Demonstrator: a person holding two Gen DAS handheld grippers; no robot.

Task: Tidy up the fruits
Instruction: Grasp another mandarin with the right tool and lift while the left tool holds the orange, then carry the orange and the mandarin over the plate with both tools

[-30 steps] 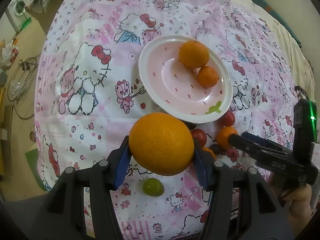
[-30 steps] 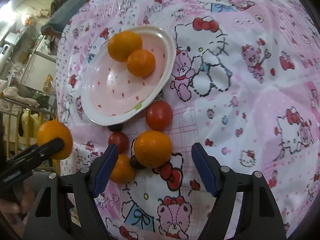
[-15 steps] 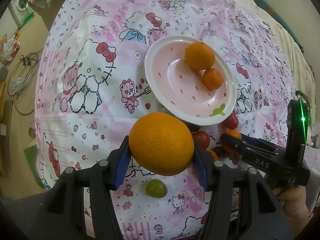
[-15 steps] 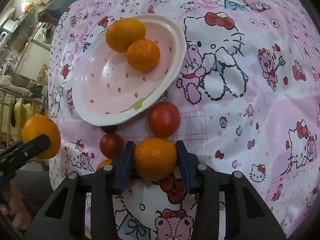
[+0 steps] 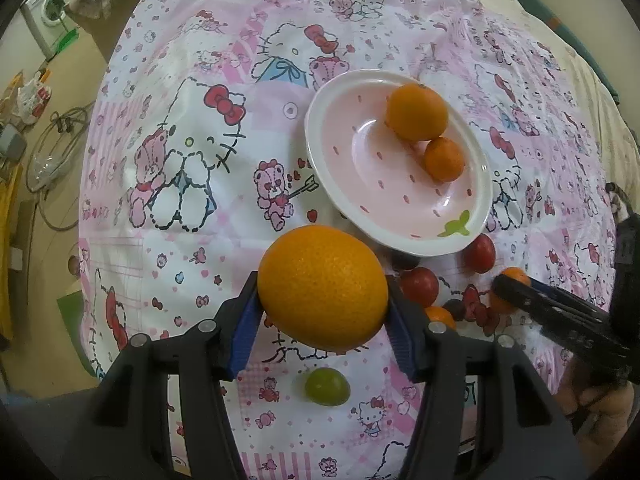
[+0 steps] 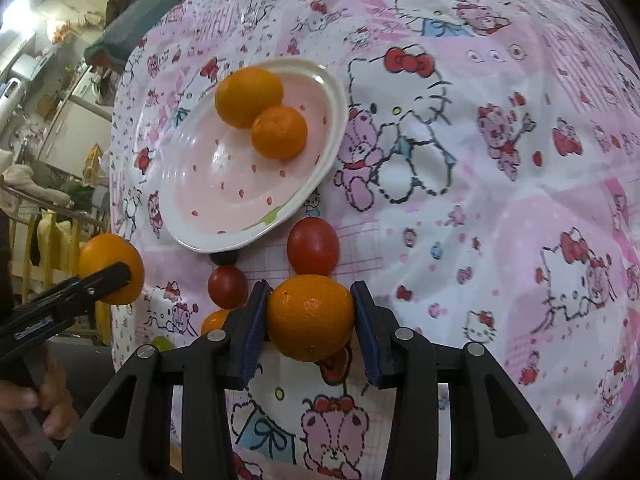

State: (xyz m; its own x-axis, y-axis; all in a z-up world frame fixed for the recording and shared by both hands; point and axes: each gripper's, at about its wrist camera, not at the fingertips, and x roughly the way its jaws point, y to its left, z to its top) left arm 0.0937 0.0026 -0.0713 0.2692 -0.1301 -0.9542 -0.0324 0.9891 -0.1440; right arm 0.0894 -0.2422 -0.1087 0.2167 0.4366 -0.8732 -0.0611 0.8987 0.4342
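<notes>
My left gripper (image 5: 322, 300) is shut on a large orange (image 5: 322, 288) and holds it above the cloth, near the front rim of the pink plate (image 5: 344, 184). The plate holds an orange (image 5: 416, 112) and a smaller mandarin (image 5: 444, 159). My right gripper (image 6: 310, 320) is shut on a mandarin (image 6: 310, 316) just in front of the plate (image 6: 192, 208). Two red tomatoes (image 6: 313, 246) (image 6: 227, 286), a small orange fruit (image 6: 214, 322) and a dark one (image 6: 224, 258) lie by it. A green fruit (image 5: 327, 386) lies under my left gripper.
The fruits lie on a pink cartoon-print cloth (image 5: 180, 160) over a bed or table. Its left edge drops to a floor with cables (image 5: 52, 152). The left gripper with its orange shows in the right wrist view (image 6: 108, 270).
My right gripper closed on the mandarin, from open a second ago. My left gripper has drawn back a little from the plate with the large orange held.
</notes>
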